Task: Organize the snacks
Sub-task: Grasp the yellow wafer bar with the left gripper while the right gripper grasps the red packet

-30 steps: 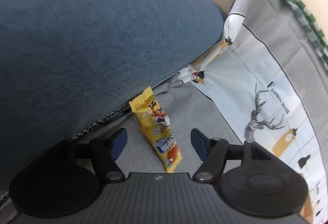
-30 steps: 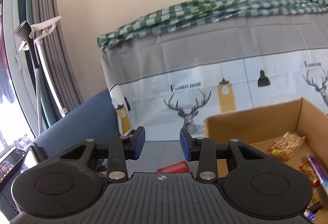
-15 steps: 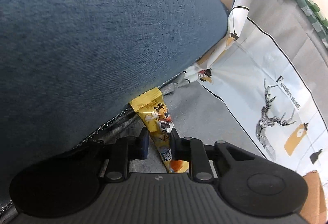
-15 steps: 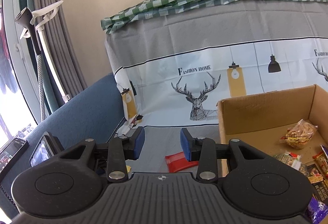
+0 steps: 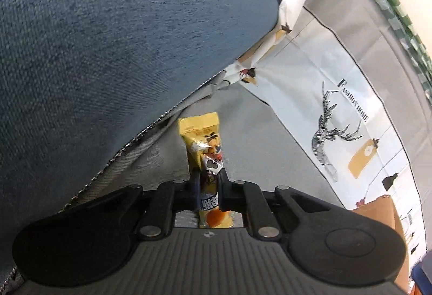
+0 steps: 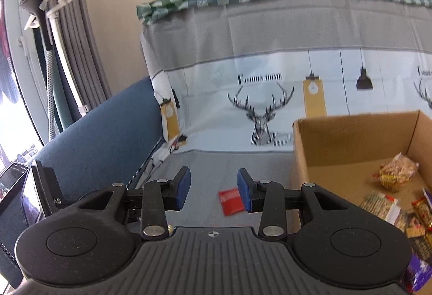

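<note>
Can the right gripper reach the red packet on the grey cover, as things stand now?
Probably yes. The right gripper is open and empty, and the red packet lies flat on the grey cover just ahead of it, beside the cardboard box, with nothing over it.

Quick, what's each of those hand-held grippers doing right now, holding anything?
Left hand-held gripper: closed on the yellow snack packet.
Right hand-held gripper: open and holding nothing; a red packet lies beyond it.
</note>
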